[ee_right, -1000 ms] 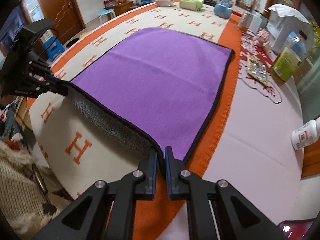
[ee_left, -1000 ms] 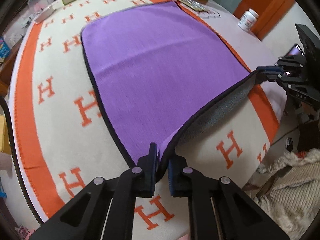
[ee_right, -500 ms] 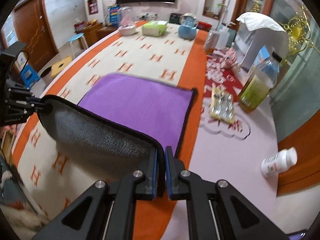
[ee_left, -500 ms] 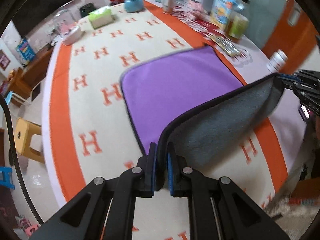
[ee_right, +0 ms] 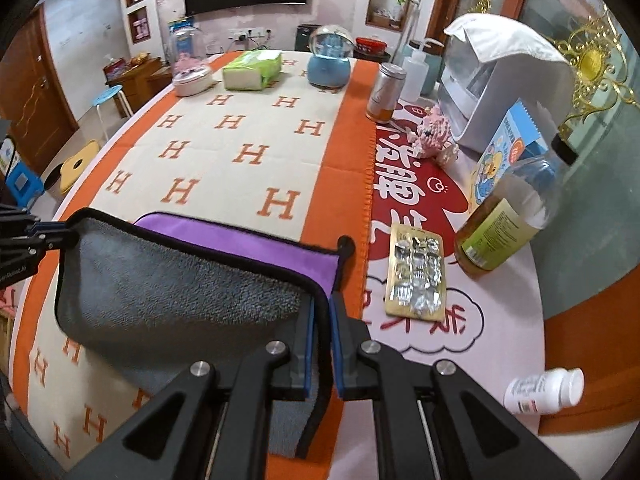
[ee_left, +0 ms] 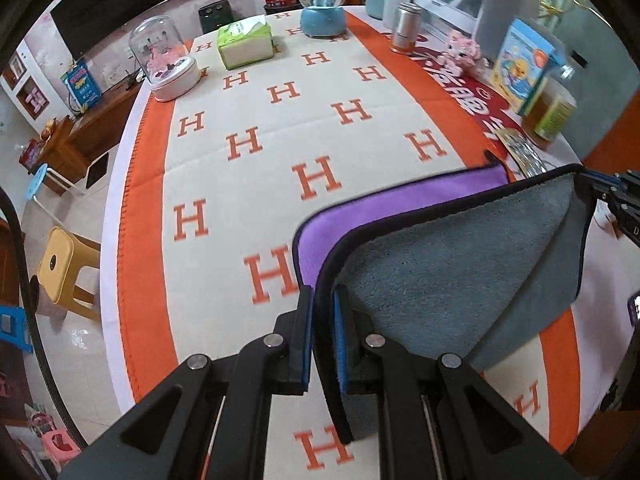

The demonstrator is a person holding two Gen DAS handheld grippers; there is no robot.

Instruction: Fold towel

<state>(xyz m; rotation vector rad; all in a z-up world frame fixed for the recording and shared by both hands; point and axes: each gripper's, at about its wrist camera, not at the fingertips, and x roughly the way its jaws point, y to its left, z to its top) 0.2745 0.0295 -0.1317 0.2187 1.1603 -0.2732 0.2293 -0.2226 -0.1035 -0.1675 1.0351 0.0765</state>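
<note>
The towel (ee_left: 452, 264) is purple on top and grey underneath, with a dark hem. Its near edge is lifted and carried over the far part, so the grey underside faces me and only a purple strip (ee_left: 400, 208) shows beyond. My left gripper (ee_left: 322, 320) is shut on the towel's left near corner. My right gripper (ee_right: 321, 328) is shut on the right near corner; the towel (ee_right: 176, 288) hangs between them above the table. Each gripper shows at the other view's edge.
The table has an orange-and-cream H-pattern cloth (ee_left: 280, 152). At the far end stand a tissue pack (ee_left: 245, 46), snow globe (ee_left: 322, 12) and domed box (ee_left: 170, 64). On the right are a blister pack (ee_right: 416, 272), bottle (ee_right: 504, 224) and pill bottle (ee_right: 544, 390).
Both grippers have lifted the towel's near edge and carried it forward over the far part. The flat purple face is now mostly covered by the raised grey underside.
</note>
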